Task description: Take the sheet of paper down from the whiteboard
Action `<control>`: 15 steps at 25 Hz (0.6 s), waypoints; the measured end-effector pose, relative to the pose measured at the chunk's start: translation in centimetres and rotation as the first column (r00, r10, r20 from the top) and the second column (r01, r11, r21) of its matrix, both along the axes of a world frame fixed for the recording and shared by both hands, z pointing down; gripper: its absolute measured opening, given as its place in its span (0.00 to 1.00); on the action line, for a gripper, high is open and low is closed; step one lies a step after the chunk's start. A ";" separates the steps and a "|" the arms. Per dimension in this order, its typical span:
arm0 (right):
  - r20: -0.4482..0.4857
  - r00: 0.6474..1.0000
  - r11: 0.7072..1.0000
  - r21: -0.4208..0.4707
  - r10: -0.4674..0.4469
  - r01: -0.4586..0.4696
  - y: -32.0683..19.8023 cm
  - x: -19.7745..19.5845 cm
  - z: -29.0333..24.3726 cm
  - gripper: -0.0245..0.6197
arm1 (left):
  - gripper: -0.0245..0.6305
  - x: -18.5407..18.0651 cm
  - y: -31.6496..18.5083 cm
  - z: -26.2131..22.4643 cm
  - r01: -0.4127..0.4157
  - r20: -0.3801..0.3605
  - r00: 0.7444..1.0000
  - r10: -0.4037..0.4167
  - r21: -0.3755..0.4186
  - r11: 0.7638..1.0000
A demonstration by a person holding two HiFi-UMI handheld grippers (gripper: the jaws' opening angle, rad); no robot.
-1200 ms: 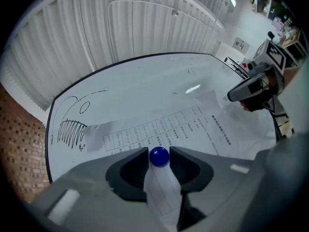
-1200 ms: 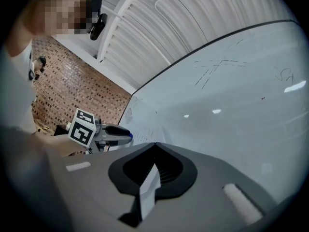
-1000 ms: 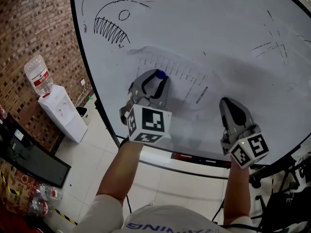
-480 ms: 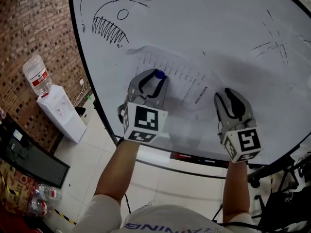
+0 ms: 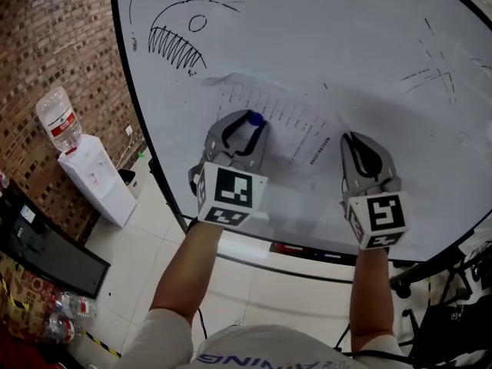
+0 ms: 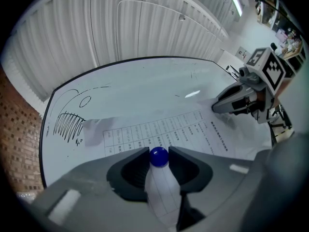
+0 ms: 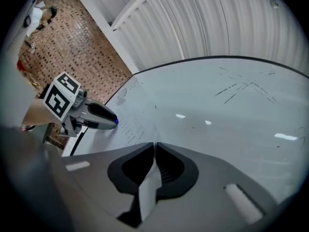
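A printed sheet of paper (image 5: 286, 126) lies flat on the whiteboard (image 5: 346, 37), pinned by a round blue magnet (image 5: 254, 118). My left gripper (image 5: 247, 119) points at the board, and its jaws touch the blue magnet (image 6: 159, 156) on both sides. The sheet (image 6: 164, 129) spreads out beyond them. My right gripper (image 5: 356, 140) is at the sheet's right edge. Its jaws are closing, and the paper's edge (image 7: 150, 178) stands between the nearly touching tips of the right gripper (image 7: 154, 145).
A black fish sketch (image 5: 173, 41) and faint marker lines (image 5: 430, 71) are on the board. Left of the board stand a water dispenser (image 5: 96, 177) with its bottle (image 5: 60, 121) and a brick wall (image 5: 54, 29). A tray (image 5: 307, 250) runs along the board's lower edge.
My right gripper rose toward the sheet's right edge and rolled. Its jaws opened wide, then came together on the paper's edge. The left gripper stayed on the magnet.
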State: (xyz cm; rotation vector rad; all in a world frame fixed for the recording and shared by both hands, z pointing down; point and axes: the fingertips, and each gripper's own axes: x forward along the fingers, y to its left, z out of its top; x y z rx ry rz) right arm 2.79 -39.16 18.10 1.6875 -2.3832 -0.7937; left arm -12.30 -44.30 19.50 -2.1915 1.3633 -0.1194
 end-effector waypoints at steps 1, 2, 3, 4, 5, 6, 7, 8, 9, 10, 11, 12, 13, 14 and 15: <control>0.007 1.000 1.000 0.001 -0.003 0.003 0.0 0.0 0.0 0.07 | 0.24 0.0 0.0 0.0 -0.003 -0.002 1.000 0.003 -0.001 1.000; 0.014 1.000 1.000 0.002 -0.010 0.010 0.1 0.0 0.0 0.06 | 0.24 0.0 0.0 0.0 -0.008 -0.005 1.000 0.008 -0.004 1.000; 0.018 1.000 1.000 0.003 -0.018 0.018 0.1 0.0 0.0 0.06 | 0.24 0.0 0.0 0.0 -0.014 -0.009 1.000 0.014 -0.007 1.000; 0.019 1.000 1.000 0.003 -0.025 0.025 0.2 -0.1 0.0 0.05 | 0.24 0.0 0.0 0.0 -0.021 -0.012 1.000 0.021 -0.011 1.000; 0.021 0.999 0.999 0.003 -0.032 0.032 0.3 -0.1 0.0 0.05 | 0.24 -0.1 0.0 -0.1 -0.028 -0.014 1.000 0.028 -0.014 0.999; 0.025 0.999 0.999 0.002 -0.041 0.041 0.4 -0.2 0.0 0.05 | 0.24 -0.1 0.1 -0.2 -0.036 -0.013 0.999 0.036 -0.016 0.999; 0.032 0.998 0.999 0.000 -0.052 0.052 0.5 -0.2 -0.1 0.05 | 0.24 0.0 0.2 -0.4 -0.045 -0.011 0.999 0.045 -0.018 0.999; 0.039 0.997 0.998 -0.002 -0.061 0.061 0.6 -0.1 -0.1 0.05 | 0.24 0.0 0.3 -0.4 -0.055 -0.011 0.998 0.054 -0.022 0.998; 0.044 0.997 0.998 -0.005 -0.069 0.069 0.8 0.0 0.0 0.05 | 0.24 0.0 0.4 -0.3 -0.065 -0.018 0.998 0.064 -0.029 0.997; 0.047 0.996 0.997 -0.008 -0.073 0.073 0.9 0.1 0.1 0.05 | 0.24 0.0 0.5 -0.1 -0.076 -0.029 0.997 0.075 -0.037 0.996; 0.047 0.996 0.997 -0.011 -0.073 0.073 1.0 0.3 0.2 0.05 | 0.24 -0.1 0.7 0.2 -0.088 -0.044 0.995 0.086 -0.046 0.995; 0.042 0.997 0.998 -0.013 -0.068 0.069 1.2 0.5 0.4 0.05 | 0.24 -0.2 0.9 0.5 -0.101 -0.062 0.993 0.098 -0.058 0.993; 0.033 0.997 0.998 -0.017 -0.062 0.063 1.3 0.7 0.7 0.05 | 0.24 -0.3 1.2 1.0 -0.115 -0.083 0.991 0.109 -0.072 0.991; 0.023 0.998 0.998 -0.024 -0.057 0.057 1.5 1.0 1.2 0.05 | 0.24 -0.4 1.6 1.6 -0.129 -0.106 0.987 0.119 -0.088 0.988; 0.012 0.999 0.998 -0.036 -0.052 0.053 1.7 1.2 1.8 0.05 | 0.24 -0.5 2.0 2.3 -0.142 -0.129 0.983 0.128 -0.106 0.984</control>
